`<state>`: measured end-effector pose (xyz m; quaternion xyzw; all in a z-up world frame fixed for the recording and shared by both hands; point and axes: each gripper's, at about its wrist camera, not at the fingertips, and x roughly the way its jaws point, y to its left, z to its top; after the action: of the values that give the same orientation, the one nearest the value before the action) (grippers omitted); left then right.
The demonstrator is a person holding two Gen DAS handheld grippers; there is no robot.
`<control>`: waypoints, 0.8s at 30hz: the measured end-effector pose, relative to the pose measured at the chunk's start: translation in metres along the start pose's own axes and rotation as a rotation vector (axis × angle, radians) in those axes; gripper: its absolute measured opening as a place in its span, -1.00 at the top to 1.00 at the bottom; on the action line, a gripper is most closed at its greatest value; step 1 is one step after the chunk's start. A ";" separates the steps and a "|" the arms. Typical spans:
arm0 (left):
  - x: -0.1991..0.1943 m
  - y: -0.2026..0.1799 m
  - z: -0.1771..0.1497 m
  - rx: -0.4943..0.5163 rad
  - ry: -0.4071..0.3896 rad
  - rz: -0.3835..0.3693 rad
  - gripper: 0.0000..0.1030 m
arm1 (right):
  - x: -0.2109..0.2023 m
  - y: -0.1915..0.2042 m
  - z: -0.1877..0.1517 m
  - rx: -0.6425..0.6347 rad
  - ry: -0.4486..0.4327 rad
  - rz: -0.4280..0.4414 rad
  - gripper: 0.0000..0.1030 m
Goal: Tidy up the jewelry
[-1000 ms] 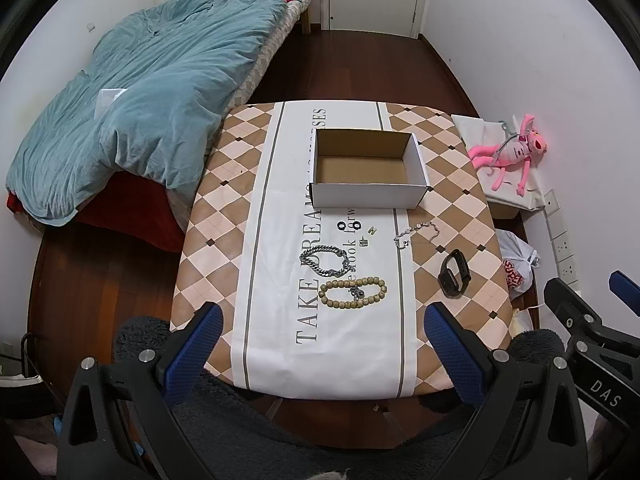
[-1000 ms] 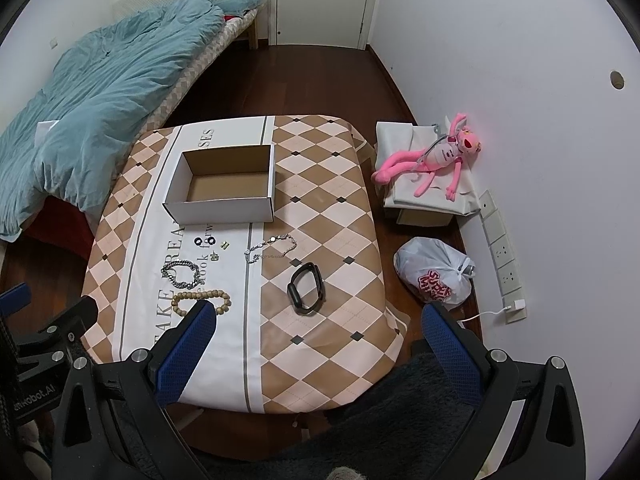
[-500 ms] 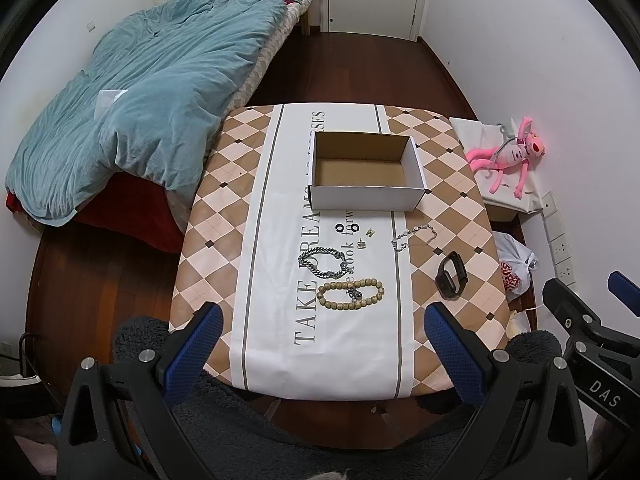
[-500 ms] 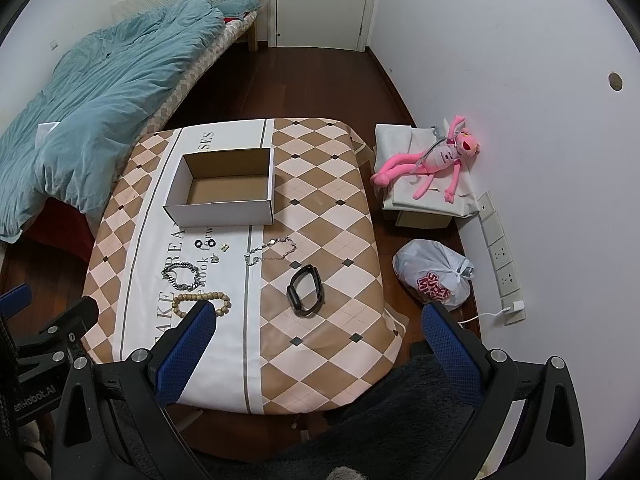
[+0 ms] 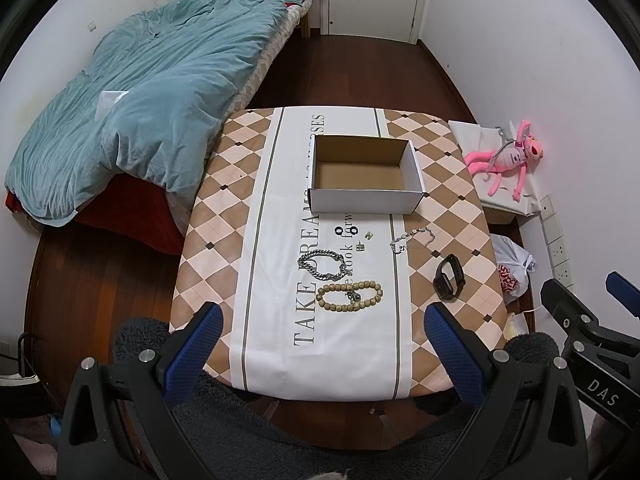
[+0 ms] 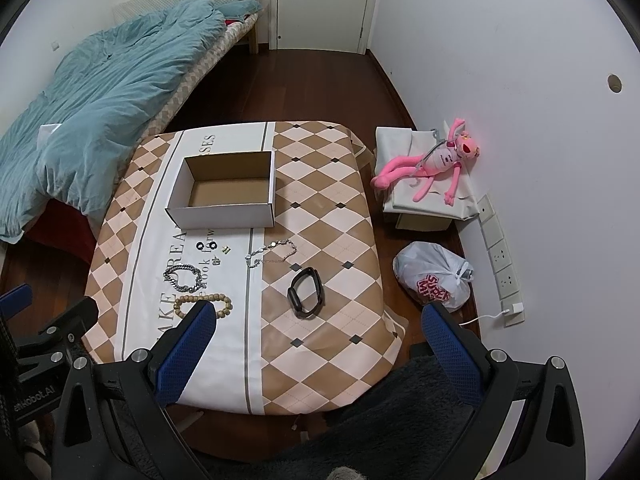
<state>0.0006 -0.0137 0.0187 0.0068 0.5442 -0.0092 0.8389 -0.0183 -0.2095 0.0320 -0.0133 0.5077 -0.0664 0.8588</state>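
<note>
So we've got a low surface covered in a tan-and-cream diamond cloth with a white lettered stripe down the middle. Toward the far end sits an open white cardboard box, empty inside. Nearer us the jewelry's laid out loose: two small black rings, a couple of tiny earrings, a thin silver chain, a chunky silver bracelet, a wooden bead bracelet just below it, and a black watch off on the checkered part.
</note>
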 end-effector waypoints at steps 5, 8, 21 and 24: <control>-0.005 -0.004 0.005 -0.003 0.002 -0.008 -0.99 | -0.001 0.000 0.000 0.000 -0.003 0.002 -1.00; -0.007 -0.007 0.009 -0.002 0.000 -0.006 -0.99 | -0.003 0.000 0.004 0.004 -0.007 0.008 -1.00; 0.068 0.006 0.025 0.014 0.023 0.076 -0.99 | 0.078 -0.026 0.023 0.098 0.072 -0.061 -1.00; 0.102 0.006 0.024 0.028 0.070 0.106 -0.99 | 0.123 -0.030 0.017 0.110 0.141 -0.075 -1.00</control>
<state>0.0640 -0.0092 -0.0652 0.0478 0.5718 0.0278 0.8185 0.0522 -0.2559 -0.0634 0.0194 0.5617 -0.1270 0.8173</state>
